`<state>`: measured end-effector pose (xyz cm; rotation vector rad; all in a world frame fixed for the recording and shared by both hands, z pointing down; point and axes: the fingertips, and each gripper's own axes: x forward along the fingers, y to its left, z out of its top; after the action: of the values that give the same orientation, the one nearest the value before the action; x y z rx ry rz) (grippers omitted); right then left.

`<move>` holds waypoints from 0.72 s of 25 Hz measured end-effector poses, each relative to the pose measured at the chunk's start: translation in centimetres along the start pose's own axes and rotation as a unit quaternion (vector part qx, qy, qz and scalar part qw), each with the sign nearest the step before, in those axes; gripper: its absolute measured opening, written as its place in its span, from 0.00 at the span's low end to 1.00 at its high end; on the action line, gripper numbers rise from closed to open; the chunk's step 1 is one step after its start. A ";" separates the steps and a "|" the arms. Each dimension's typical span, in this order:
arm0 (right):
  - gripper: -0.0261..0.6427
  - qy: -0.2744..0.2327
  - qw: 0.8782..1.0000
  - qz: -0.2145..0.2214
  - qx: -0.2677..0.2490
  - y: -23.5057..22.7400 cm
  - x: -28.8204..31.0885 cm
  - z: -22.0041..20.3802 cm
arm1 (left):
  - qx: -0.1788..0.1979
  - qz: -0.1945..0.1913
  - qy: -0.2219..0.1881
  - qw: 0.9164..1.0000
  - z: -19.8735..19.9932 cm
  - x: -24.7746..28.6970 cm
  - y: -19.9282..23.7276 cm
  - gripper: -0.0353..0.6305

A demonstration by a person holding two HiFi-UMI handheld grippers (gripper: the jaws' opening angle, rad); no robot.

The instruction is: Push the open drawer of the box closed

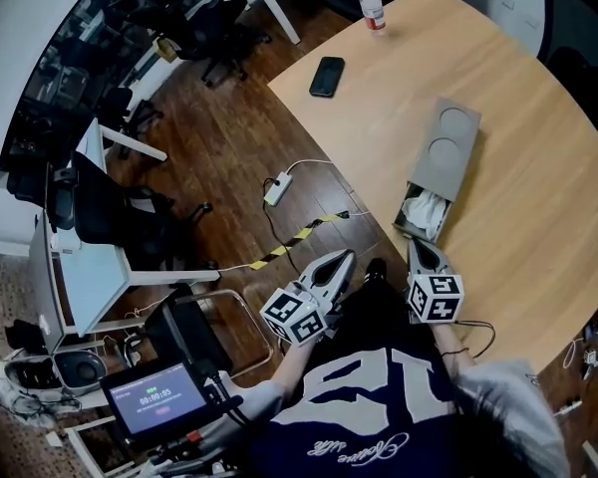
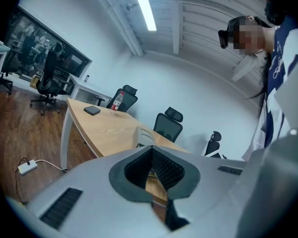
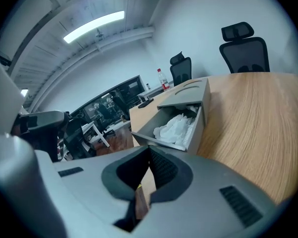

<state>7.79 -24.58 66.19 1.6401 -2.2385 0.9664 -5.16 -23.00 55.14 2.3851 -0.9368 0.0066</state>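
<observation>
A grey box lies on the wooden table, its drawer pulled out toward me with crumpled white material inside. My right gripper is shut and empty, its tips just short of the drawer front, not visibly touching. The right gripper view shows the open drawer straight ahead of the shut right gripper. My left gripper hangs shut and empty off the table's near edge, left of the drawer. In its own view the left gripper points along the table, with the box partly hidden behind the jaws.
A black phone and a plastic bottle sit at the table's far end. Office chairs stand round the table. On the wood floor lie a power strip and cables. A tablet on a stand is near my left side.
</observation>
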 end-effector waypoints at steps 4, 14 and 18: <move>0.03 -0.017 0.999 -0.041 -0.006 -1.8 1.3 2.3 | 0.000 -0.009 0.003 1.000 1.4 1.0 2.4 0.06; 0.03 -0.024 0.993 -0.112 0.008 -5.3 3.4 5.2 | -0.005 -0.048 0.000 0.999 4.7 4.8 6.2 0.06; 0.03 -0.031 0.990 -0.139 0.017 -6.3 4.1 6.2 | -0.003 -0.056 0.002 0.998 5.6 5.5 7.6 0.06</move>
<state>13.34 -32.62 66.03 1.9550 -1.9675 0.8958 -6.84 -33.79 55.38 2.4284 -0.7990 -0.0340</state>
